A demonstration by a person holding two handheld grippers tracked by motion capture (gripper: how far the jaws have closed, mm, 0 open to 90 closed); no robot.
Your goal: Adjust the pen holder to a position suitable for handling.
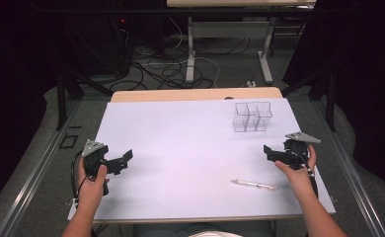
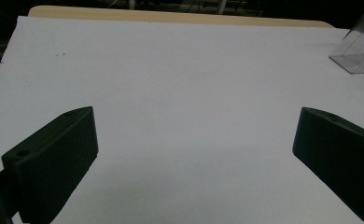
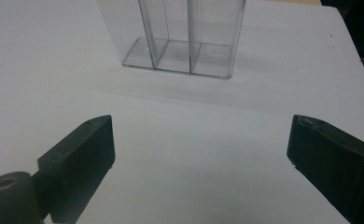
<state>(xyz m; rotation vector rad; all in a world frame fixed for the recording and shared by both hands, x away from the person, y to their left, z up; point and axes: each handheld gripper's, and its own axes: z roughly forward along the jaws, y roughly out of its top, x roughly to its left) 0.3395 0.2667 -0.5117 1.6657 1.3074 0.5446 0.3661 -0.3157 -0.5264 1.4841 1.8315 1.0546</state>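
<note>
A clear plastic holder (image 1: 252,116) with several upright compartments stands empty at the far right of the white table (image 1: 180,138). A pen (image 1: 253,184) lies flat near the front edge, right of centre. My left gripper (image 1: 126,159) hovers at the front left, open, nothing between its jaws (image 2: 194,154). My right gripper (image 1: 269,153) is held at the right side, open and empty (image 3: 201,154), facing the clear holder (image 3: 182,37) a short way ahead. The holder's corner (image 2: 360,46) shows at the far right in the left gripper view.
The white sheet covers a wooden tabletop whose far edge (image 1: 195,94) shows as a tan strip. Beyond it are cables (image 1: 166,66) on the floor and white table legs (image 1: 190,49). Dark curtains stand on both sides.
</note>
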